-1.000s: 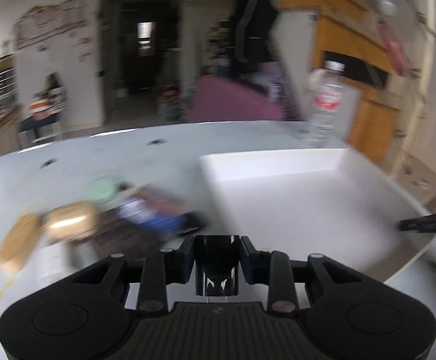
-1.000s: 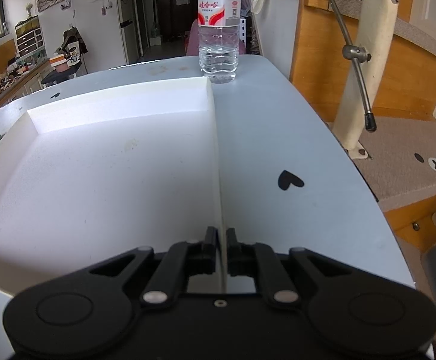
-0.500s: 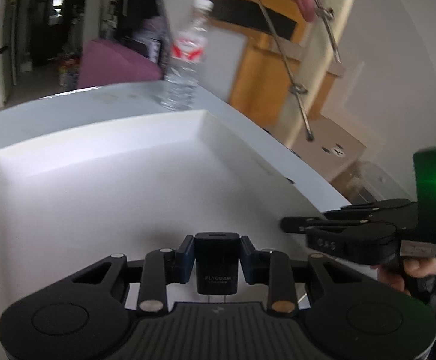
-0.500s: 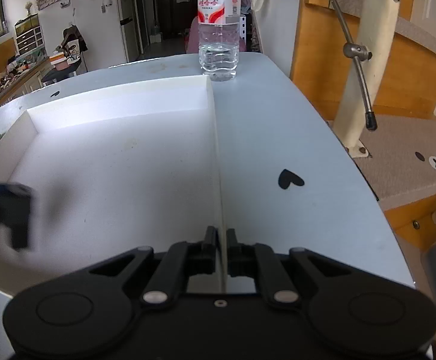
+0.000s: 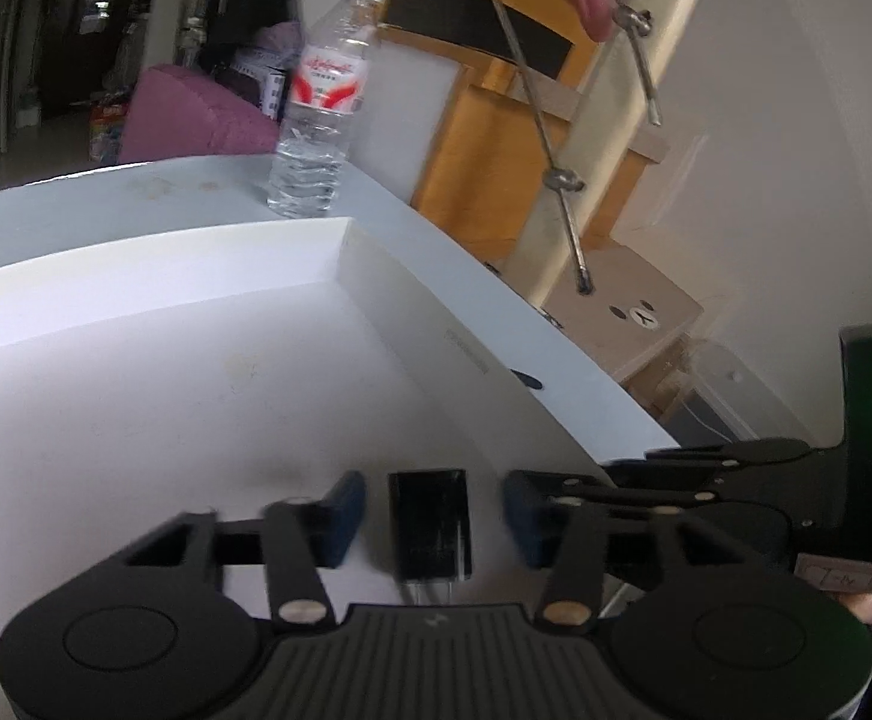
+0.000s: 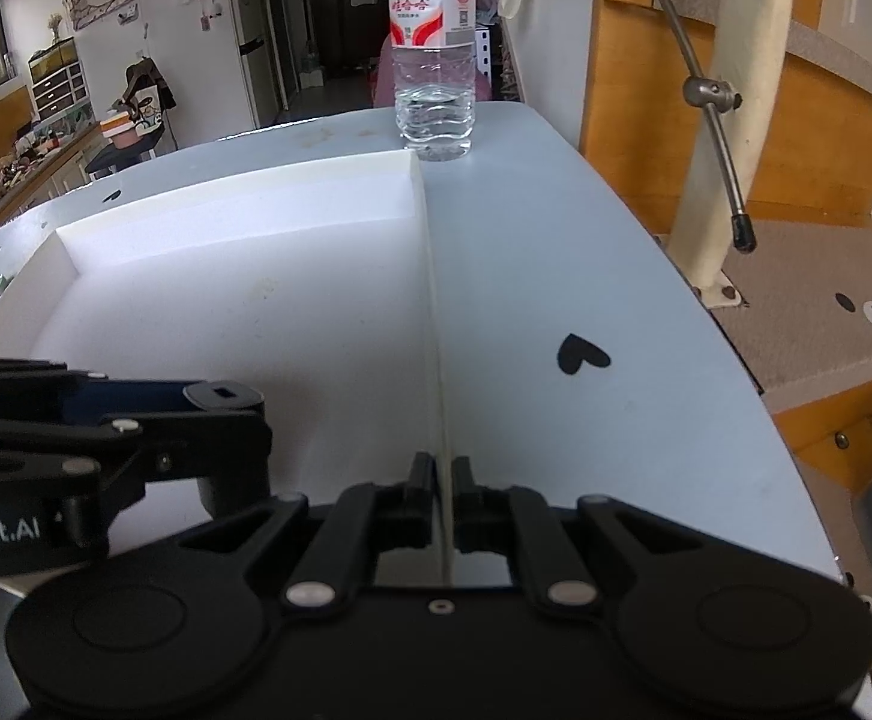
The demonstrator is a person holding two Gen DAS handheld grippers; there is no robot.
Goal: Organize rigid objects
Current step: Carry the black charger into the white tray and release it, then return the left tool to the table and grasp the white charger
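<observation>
Left gripper just opened around charger, right gripper pinching tray wall

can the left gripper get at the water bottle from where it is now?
Probably yes. The left gripper is open, the black charger loose between its pads. The water bottle stands upright beyond the white tray's far corner, nothing between them.

Tray on table, charger in tray's near part, water bottle behind tray's far corner
</observation>
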